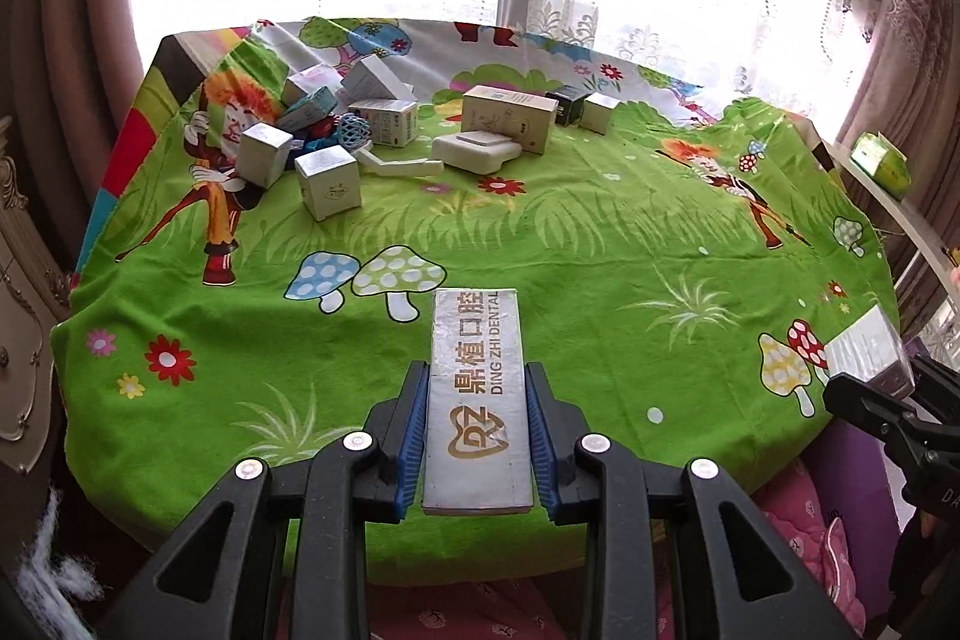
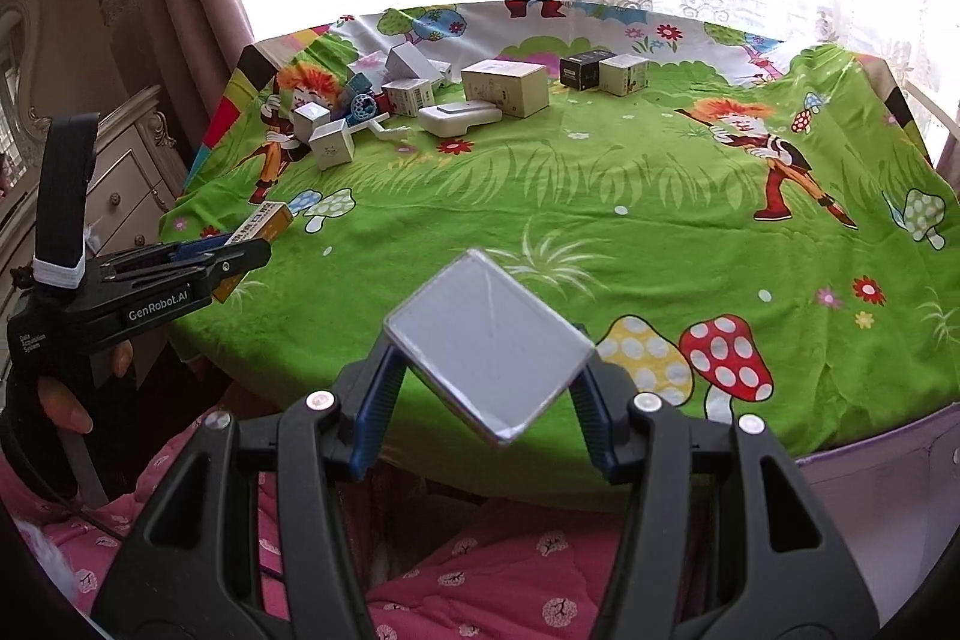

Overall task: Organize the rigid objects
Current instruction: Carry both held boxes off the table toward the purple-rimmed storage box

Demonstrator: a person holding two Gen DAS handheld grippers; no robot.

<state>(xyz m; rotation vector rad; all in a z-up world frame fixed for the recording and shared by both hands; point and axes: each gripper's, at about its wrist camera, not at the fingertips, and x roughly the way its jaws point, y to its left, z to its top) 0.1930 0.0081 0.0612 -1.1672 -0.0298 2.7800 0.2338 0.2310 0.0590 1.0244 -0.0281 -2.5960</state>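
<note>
My left gripper (image 1: pixel 477 388) is shut on a long silver dental box (image 1: pixel 477 400) with gold lettering, held above the near edge of the table. It also shows in the right wrist view (image 2: pixel 261 226). My right gripper (image 2: pixel 489 382) is shut on a silver square box (image 2: pixel 489 346), gripped by two opposite corners, above the near table edge; this box shows in the left wrist view (image 1: pixel 870 352). A pile of small boxes (image 1: pixel 324 124) lies at the far left of the table.
A green cartoon cloth (image 1: pixel 600 244) covers the table. At the back stand a beige box (image 1: pixel 510 115), a white flat case (image 1: pixel 474 151), a black box (image 1: pixel 567 106) and a small cream box (image 1: pixel 600 112). A cabinet (image 2: pixel 126 172) stands to the left.
</note>
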